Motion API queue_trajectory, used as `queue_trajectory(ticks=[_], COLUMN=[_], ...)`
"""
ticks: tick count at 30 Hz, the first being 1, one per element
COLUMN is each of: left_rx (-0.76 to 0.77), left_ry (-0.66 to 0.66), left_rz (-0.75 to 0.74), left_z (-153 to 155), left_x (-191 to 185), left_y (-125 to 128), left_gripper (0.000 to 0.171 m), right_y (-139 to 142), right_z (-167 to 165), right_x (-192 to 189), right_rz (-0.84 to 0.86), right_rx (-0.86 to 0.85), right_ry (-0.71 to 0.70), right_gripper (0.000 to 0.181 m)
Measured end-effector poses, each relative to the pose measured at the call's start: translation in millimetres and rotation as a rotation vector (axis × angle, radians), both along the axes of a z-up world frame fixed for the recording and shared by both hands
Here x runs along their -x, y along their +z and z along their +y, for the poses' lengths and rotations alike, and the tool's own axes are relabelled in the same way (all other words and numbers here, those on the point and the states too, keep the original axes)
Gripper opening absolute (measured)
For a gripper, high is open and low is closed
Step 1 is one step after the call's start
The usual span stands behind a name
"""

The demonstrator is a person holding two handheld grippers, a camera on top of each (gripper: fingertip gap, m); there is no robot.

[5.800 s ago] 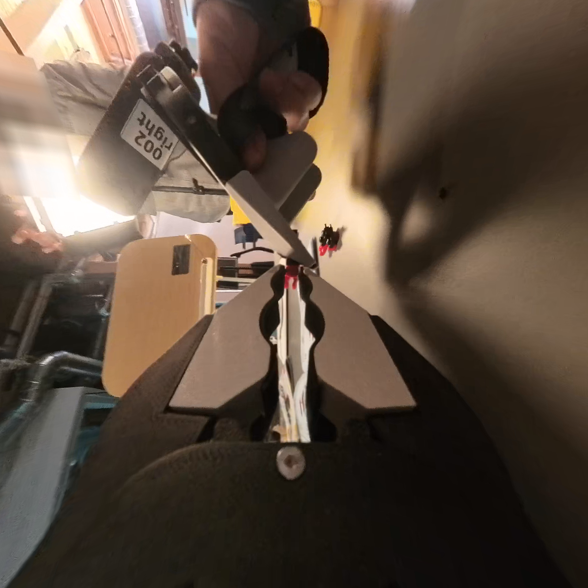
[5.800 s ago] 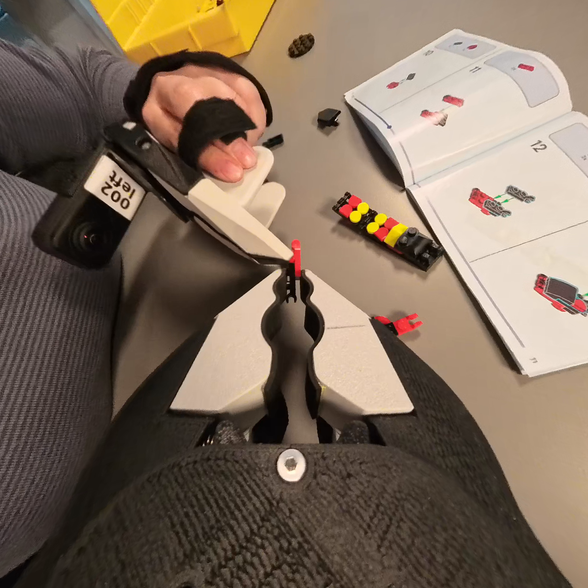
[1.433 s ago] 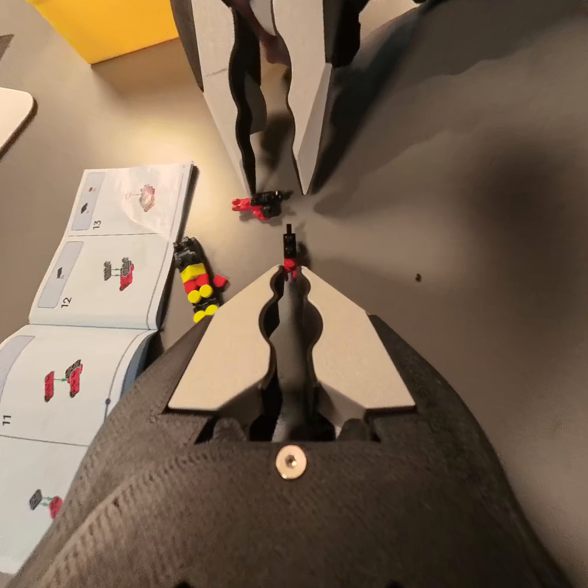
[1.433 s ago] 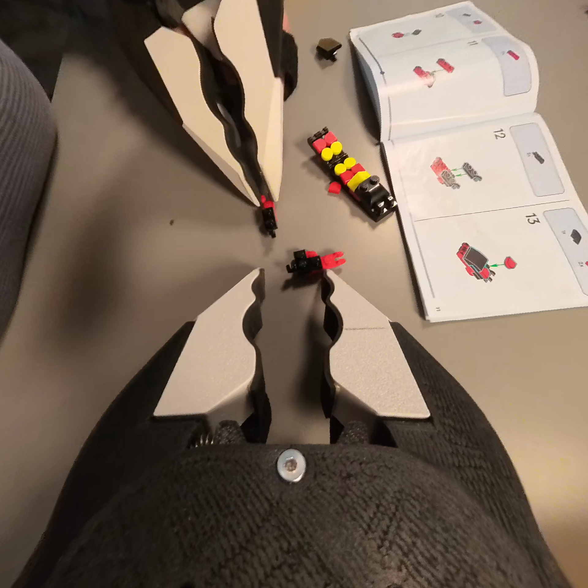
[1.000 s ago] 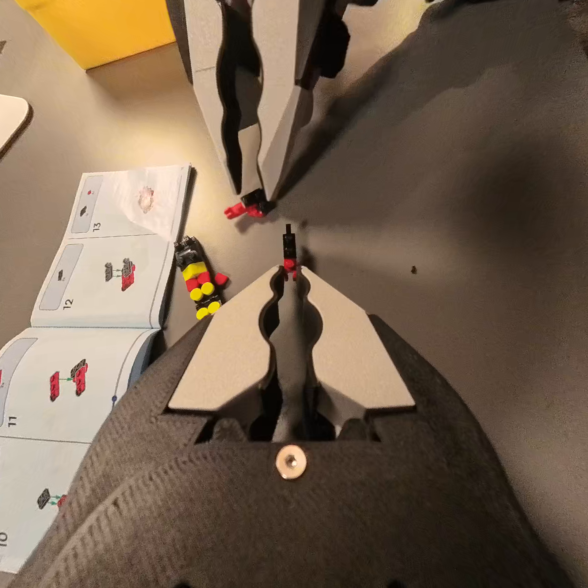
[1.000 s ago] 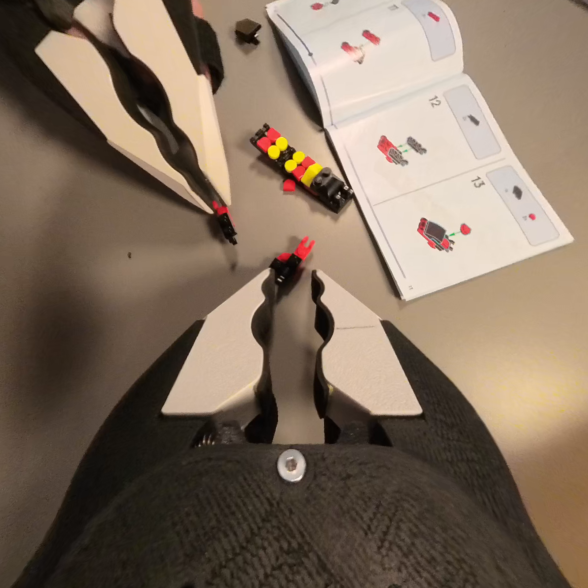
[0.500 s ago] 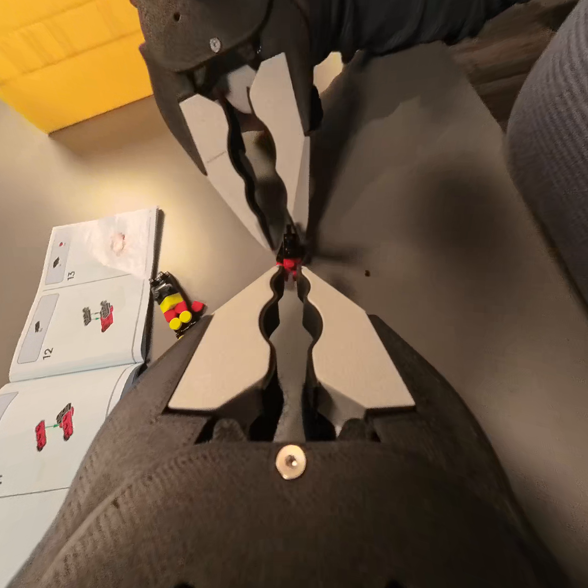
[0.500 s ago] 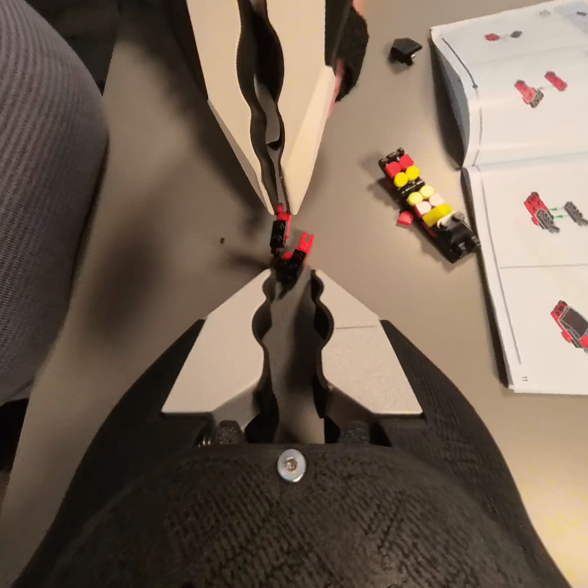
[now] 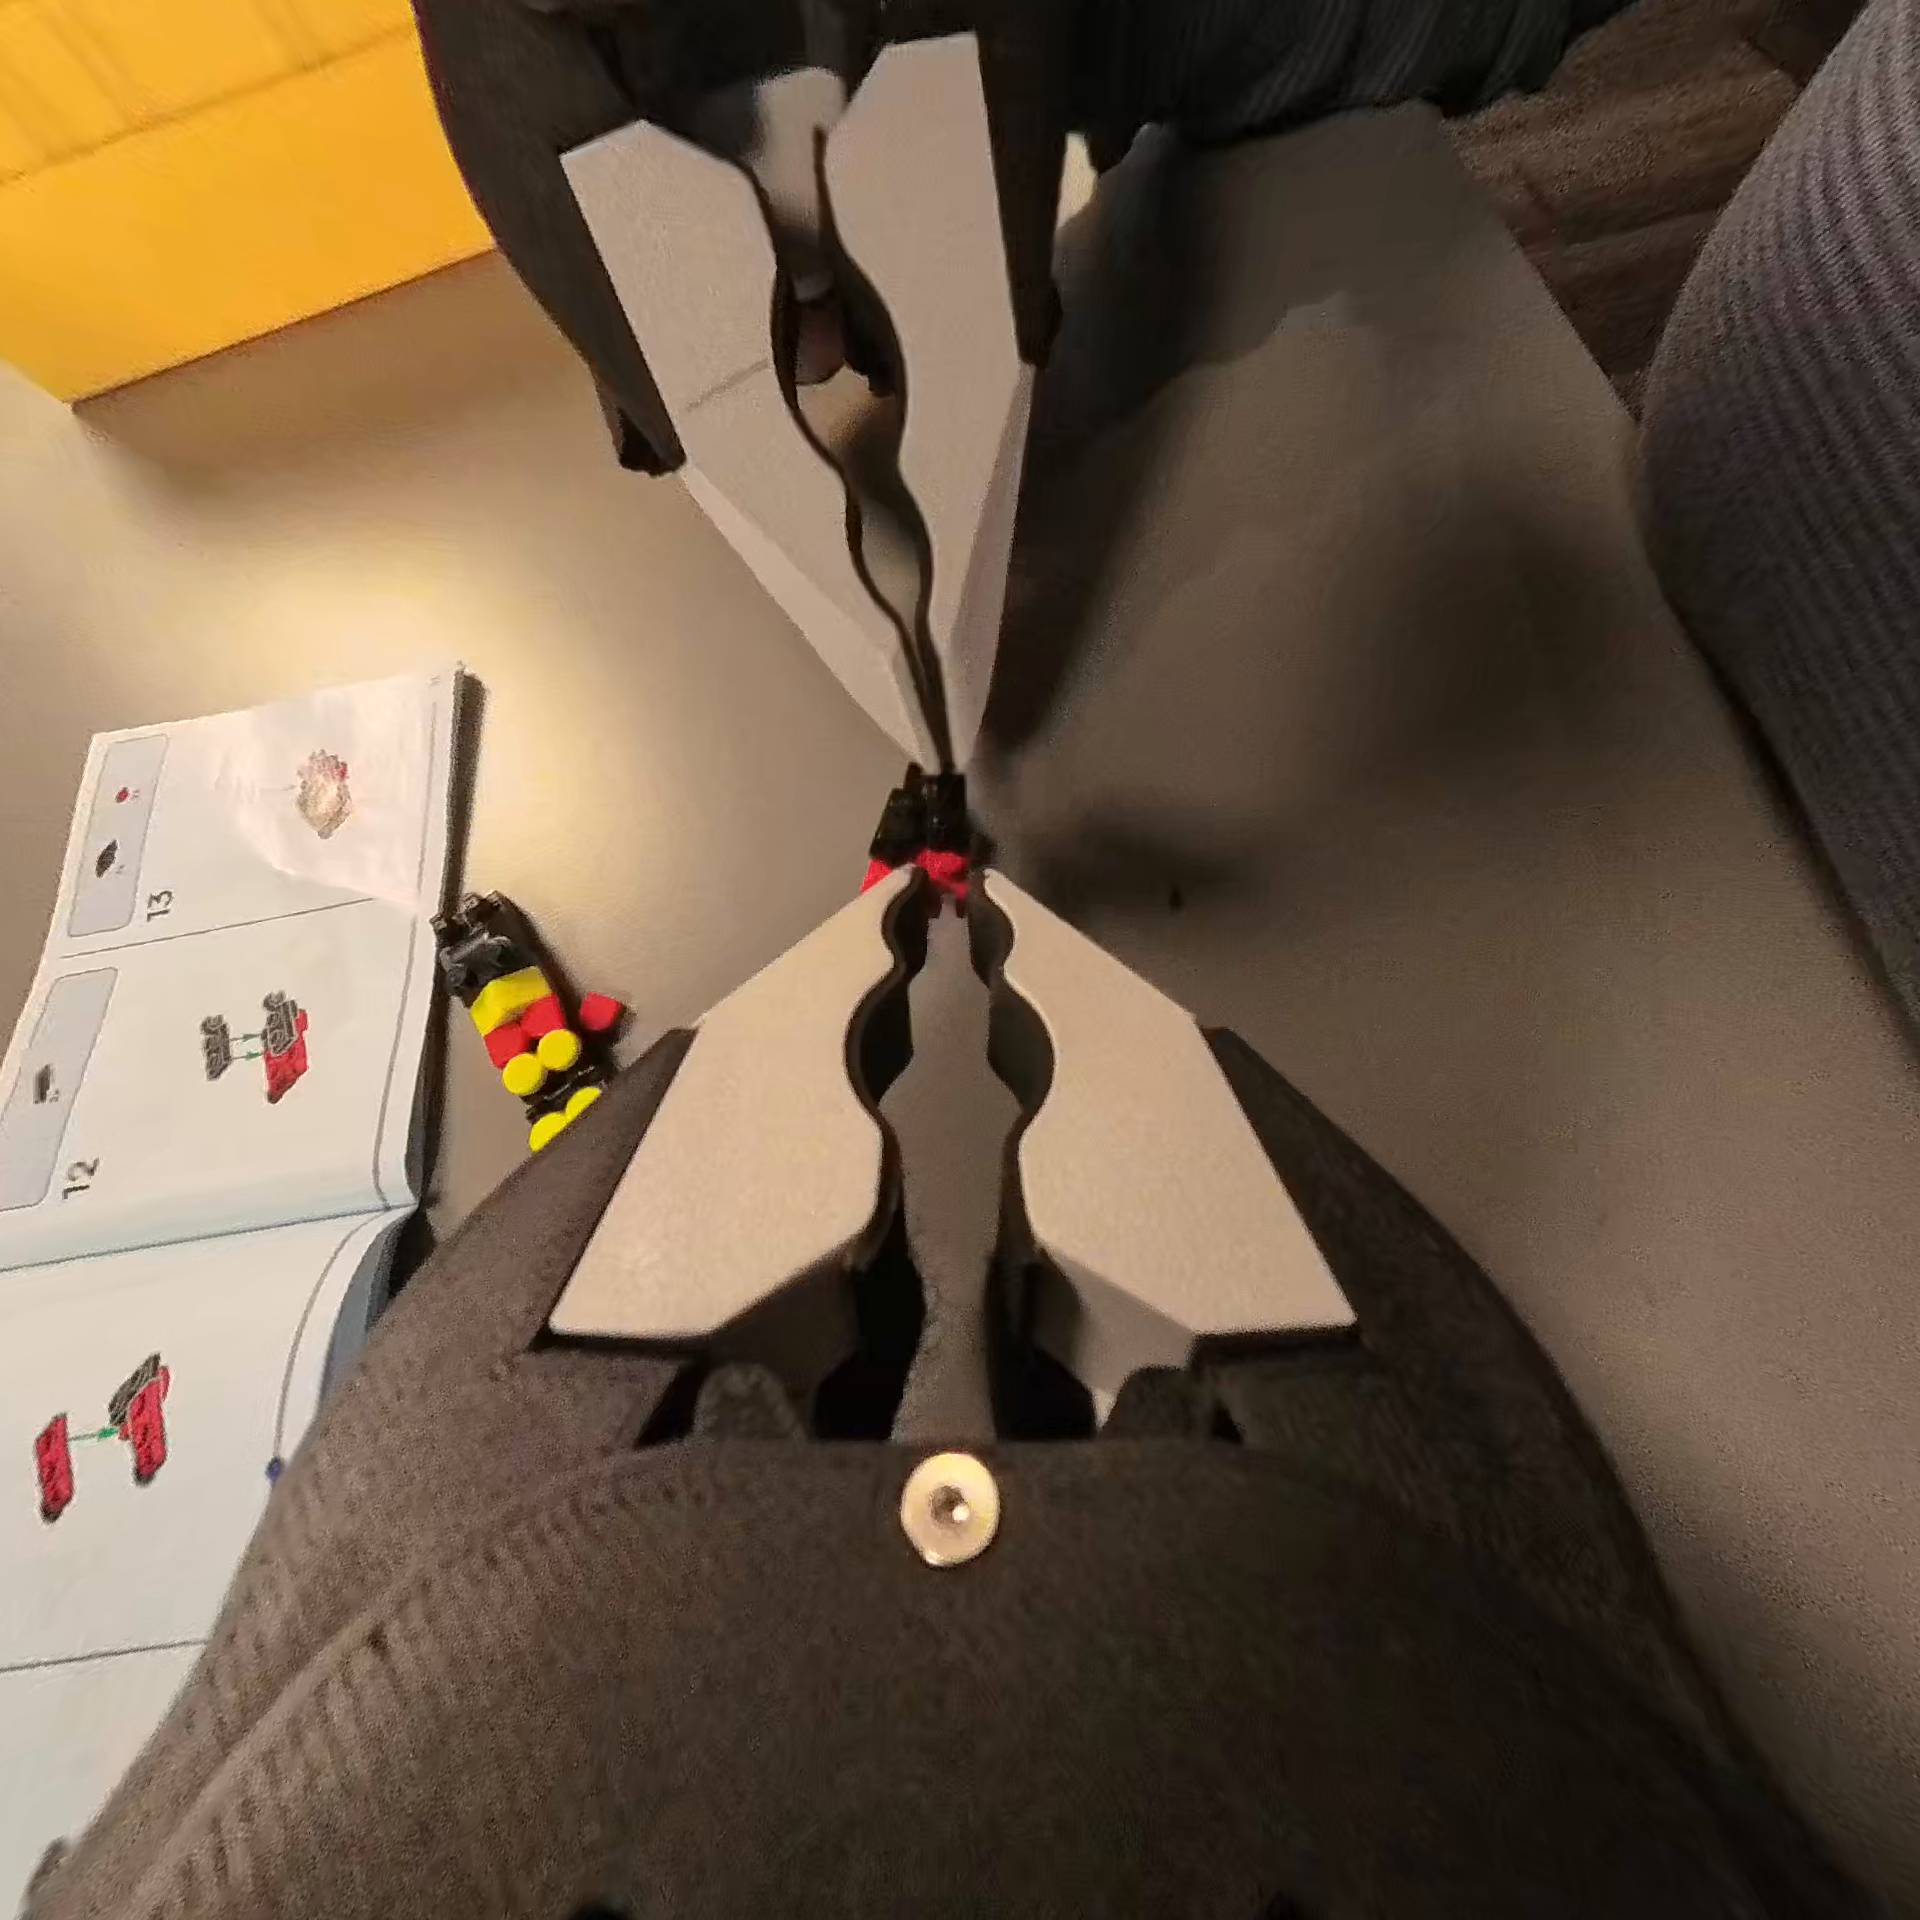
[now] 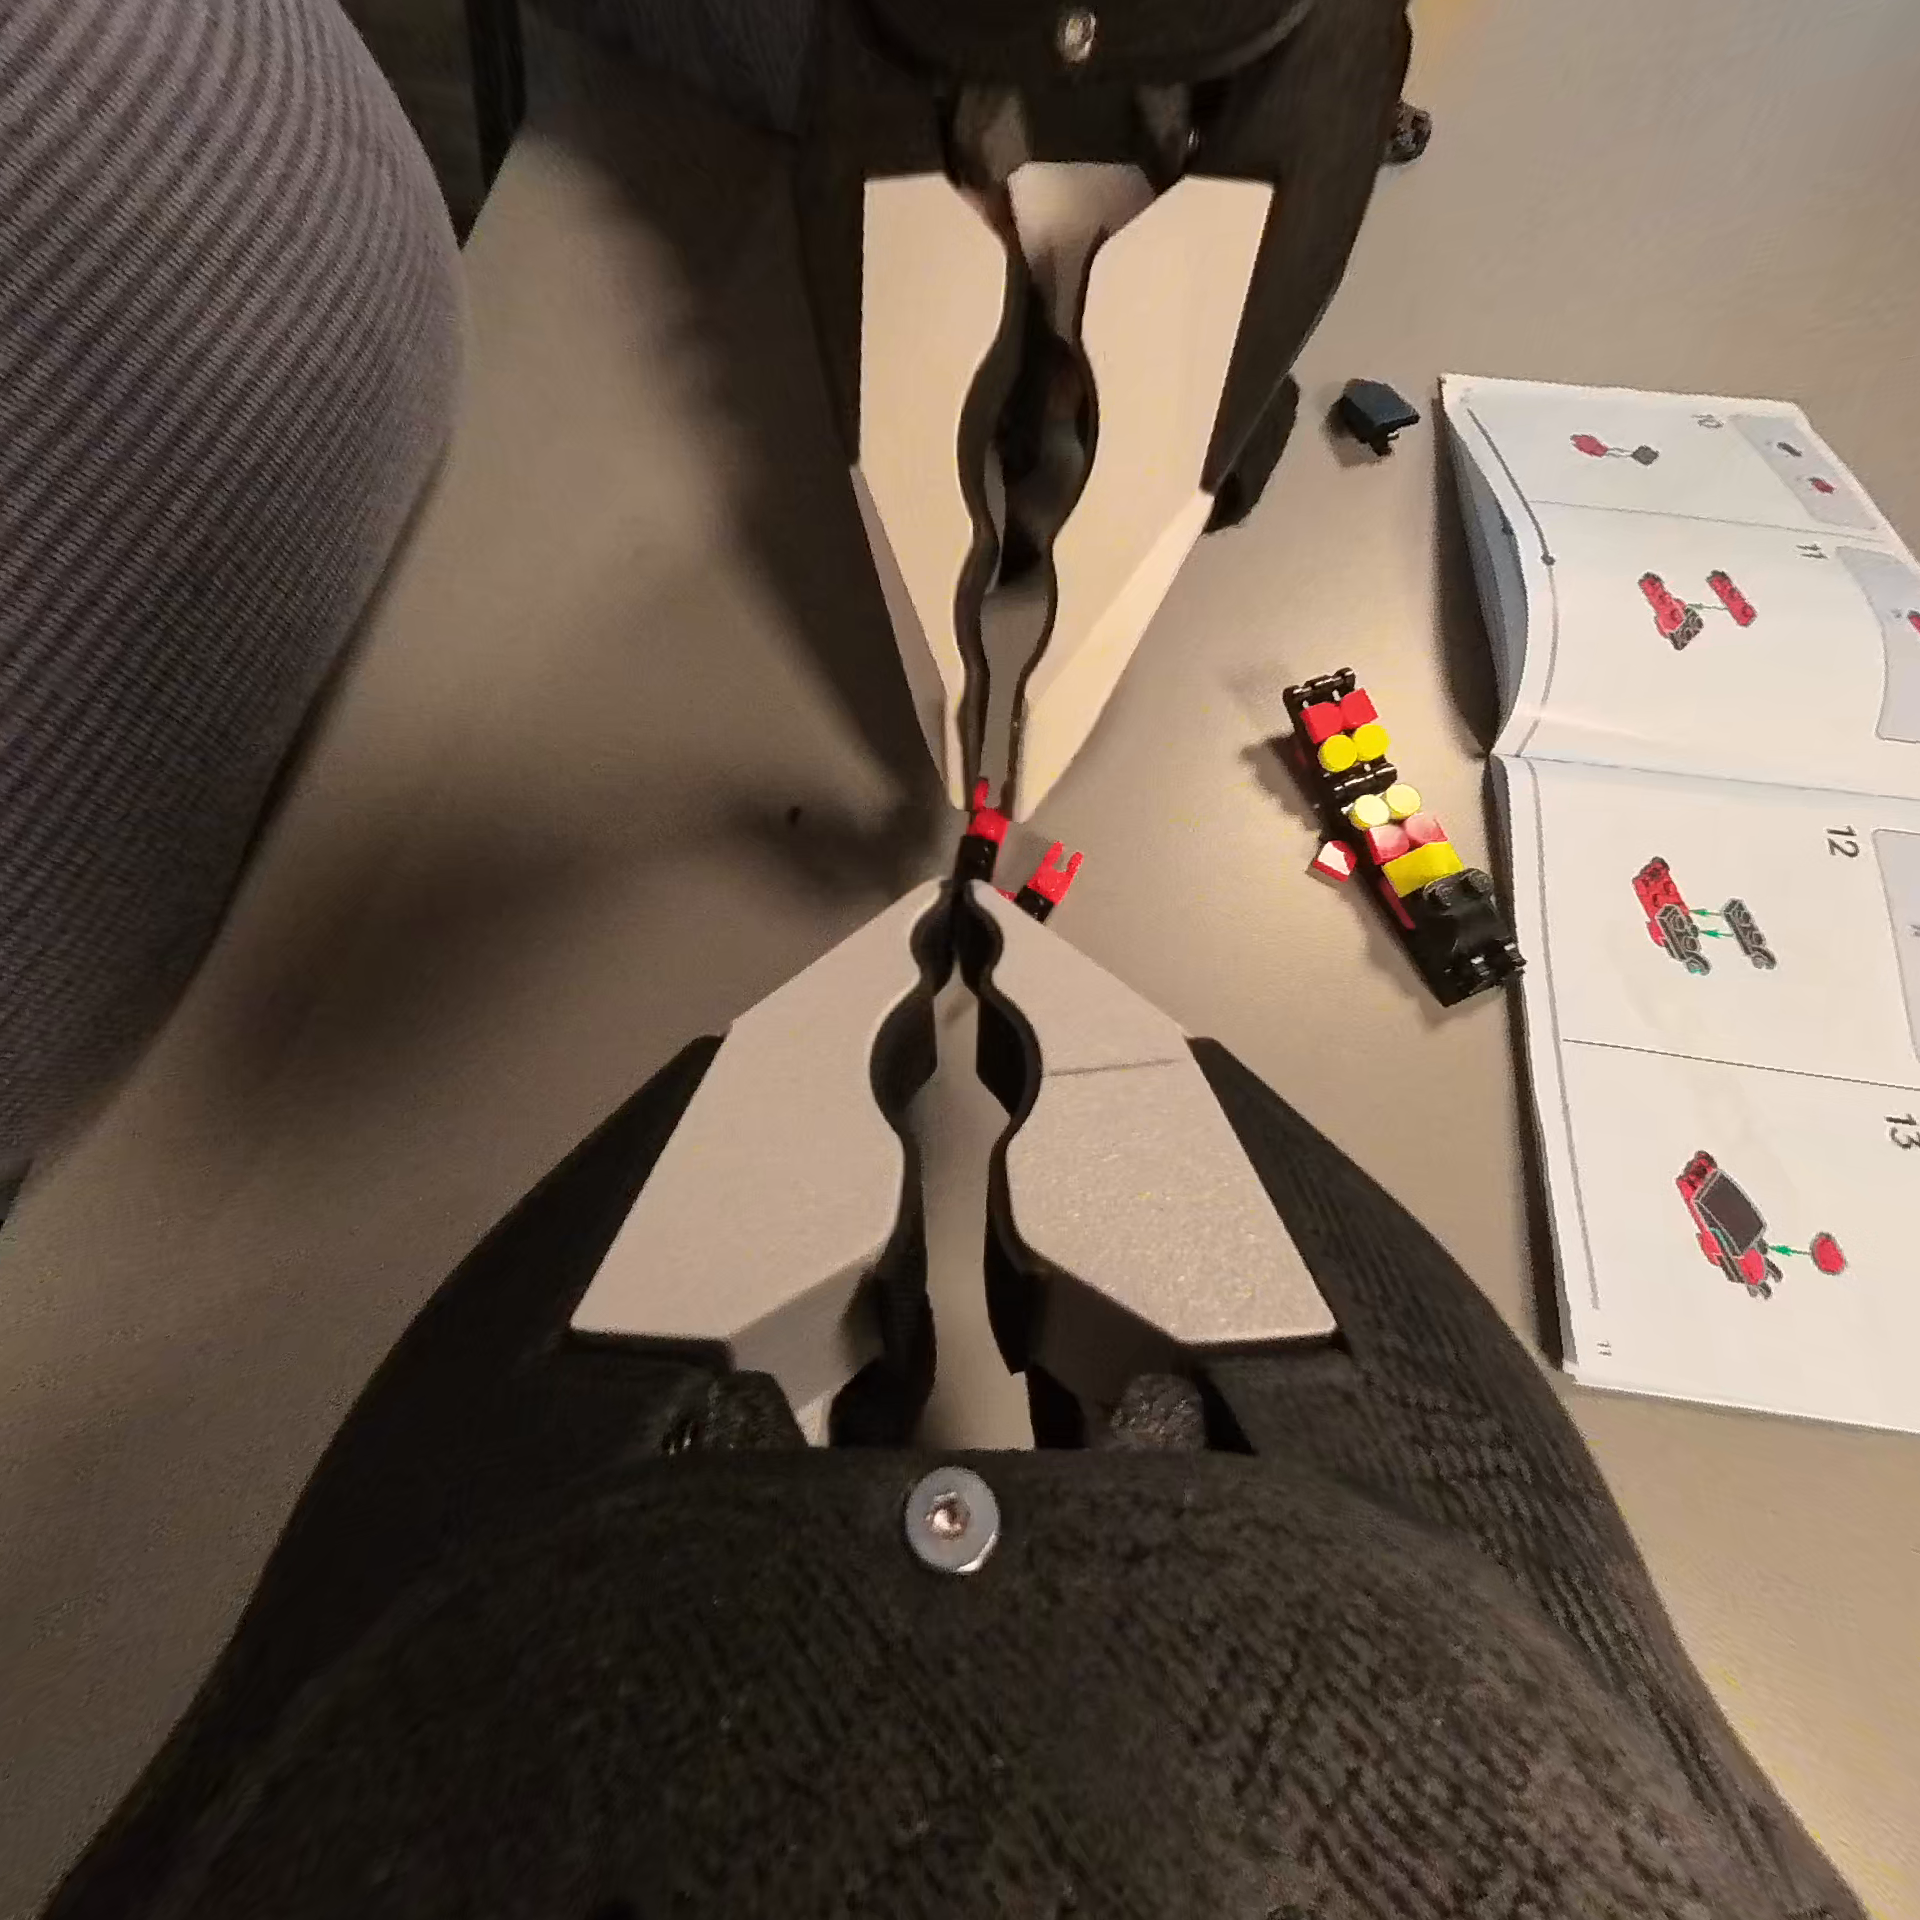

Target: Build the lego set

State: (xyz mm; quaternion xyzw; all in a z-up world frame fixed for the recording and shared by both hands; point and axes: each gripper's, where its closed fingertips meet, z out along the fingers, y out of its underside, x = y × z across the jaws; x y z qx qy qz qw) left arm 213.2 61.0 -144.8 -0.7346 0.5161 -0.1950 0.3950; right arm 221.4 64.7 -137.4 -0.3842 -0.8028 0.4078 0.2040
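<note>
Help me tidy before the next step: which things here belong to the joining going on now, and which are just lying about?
In use: left gripper, right gripper, red-and-black piece, black-and-red clip piece.

Lying about: studded strip, instruction booklet, loose black piece, yellow bin.

Bare table [image 10: 644,644] lies left of the grippers; on the right, a small brick car [image 10: 1392,831] and a booklet [image 10: 1704,914] block.

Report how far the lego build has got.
Done: a long black, red and yellow assembly lies beside the open instruction booklet. In hand: the left gripper and right gripper each pinch a small red-and-black piece, tips meeting. Left: joining them, plus the loose black piece.
</note>
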Motion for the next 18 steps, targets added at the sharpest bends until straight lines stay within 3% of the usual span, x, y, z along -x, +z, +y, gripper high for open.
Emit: queue_trajectory(ticks=[2,5,11,18], left_rx=[-0.043,-0.079,-0.041,0.06], left_ry=[0.043,0.081,0.086,0.305], left_rz=[0.002,0.02,0.044,-0.03], left_z=[7,14,16,36], left_x=[3,10,12,26], left_y=[3,6,-5,-4], left_gripper=[0.007,0.027,0.028,0.034], right_y=[1,1,1,-2], right_z=[2,5,17,27], right_x=[-1,-2,1,4], right_rz=[0.002,-0.008,0.003,-0.018], right_rx=[0.003,0.016,0.001,0.044], right_ry=[-0.004,-0.011,-0.062,-0.114], right_gripper=[0.0,0.0,0.003,0.021])
